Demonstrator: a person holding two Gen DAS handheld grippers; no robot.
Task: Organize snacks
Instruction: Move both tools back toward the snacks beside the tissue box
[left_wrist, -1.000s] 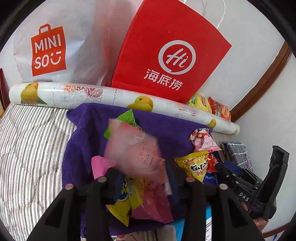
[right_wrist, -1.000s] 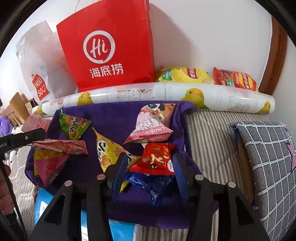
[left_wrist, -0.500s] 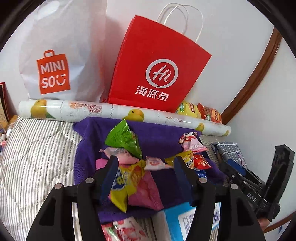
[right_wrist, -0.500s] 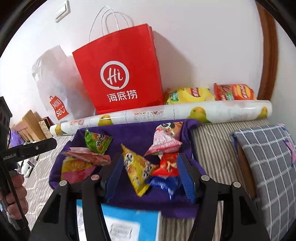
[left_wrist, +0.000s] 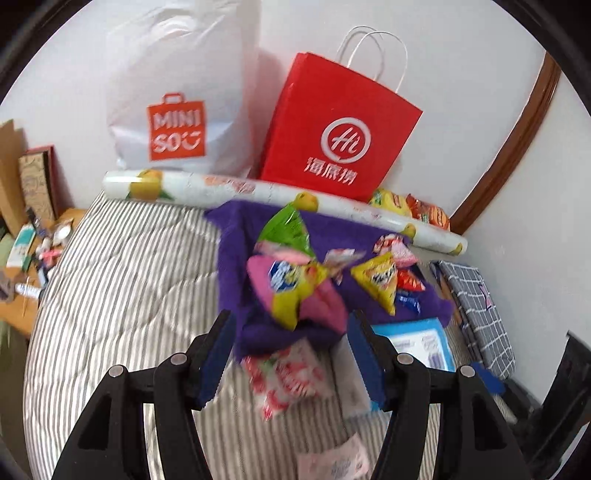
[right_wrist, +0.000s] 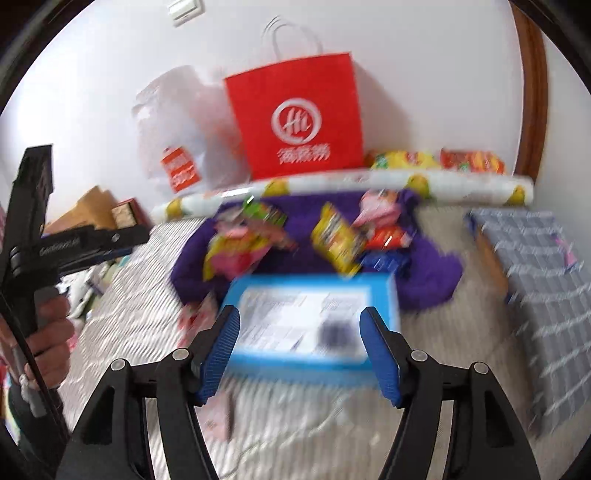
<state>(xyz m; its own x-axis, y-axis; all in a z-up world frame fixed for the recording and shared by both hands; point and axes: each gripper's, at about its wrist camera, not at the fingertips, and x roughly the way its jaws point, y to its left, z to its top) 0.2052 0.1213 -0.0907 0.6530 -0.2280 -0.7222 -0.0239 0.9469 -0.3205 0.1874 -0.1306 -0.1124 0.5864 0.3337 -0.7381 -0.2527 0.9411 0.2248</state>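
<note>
Striped quilted bedding left of the purple fleece cloth lies open. Behind the cloth, a fruit-printed roll and a red paper bag block passage. A grey checked cushion bounds the right.

A white wall is running behind the striped bed, with curved brown wooden trim climbing at the right edge (a light switch is showing high up); daylight is falling evenly.

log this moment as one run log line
left gripper: open, empty | right gripper: opening, empty | snack packets: piled on purple towel | blue box: beside towel
</note>
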